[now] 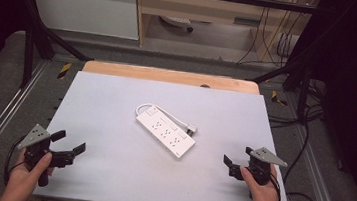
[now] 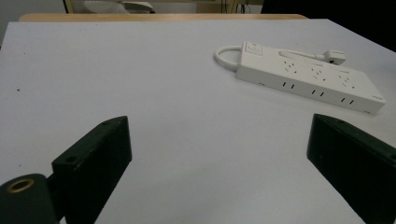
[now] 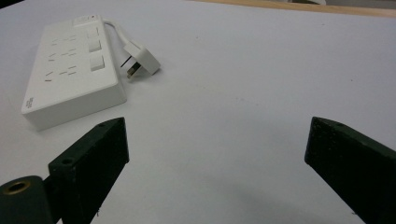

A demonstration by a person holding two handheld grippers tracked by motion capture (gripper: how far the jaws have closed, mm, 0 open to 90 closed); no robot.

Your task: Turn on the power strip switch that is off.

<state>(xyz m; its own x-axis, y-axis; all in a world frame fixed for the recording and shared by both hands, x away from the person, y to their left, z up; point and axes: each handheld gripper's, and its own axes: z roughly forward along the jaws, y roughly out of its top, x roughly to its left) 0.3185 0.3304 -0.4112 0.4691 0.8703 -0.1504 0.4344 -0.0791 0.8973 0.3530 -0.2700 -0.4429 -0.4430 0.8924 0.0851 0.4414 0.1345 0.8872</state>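
High view first, nearest the person: two hands come in from the bottom edge, each gripping a black gripper by its handle. The left hand (image 1: 27, 177) sits at the near left corner of the table (image 1: 108, 173), wrist angled so the left gripper (image 1: 72, 143) points inward and away, toward the middle of the board. Its jaws are spread wide with nothing between them. The right hand (image 1: 263, 195) holds the right gripper (image 1: 237, 156) near the right edge, turned inward to the left; its jaws stand apart too, released, gripping nothing. Each gripper carries a grey three-cornered plate on top and trails a dark cable.

From the left gripper view, the jaws look like blunt matte black blocks, squared at the tips, rising over a smooth, pale grey, dull surface.

Farther out, about mid-table and well apart from both grippers, lies the strip (image 1: 165, 131): a flat white plastic slab with rounded edges, glossy-smooth, three socket groups in a row on top. Its long axis runs on a diagonal, from far-left to near-right in the high view. The cord (image 1: 140, 108) leaves the far-left end, loops round in a tight curve and runs back along the strip's far side, ending in a white plug (image 1: 192, 130) that lies on the table just beside the strip, prongs showing in the right gripper view.

Beyond the grey top, a wooden edge (image 1: 169, 76) shows at the far side.
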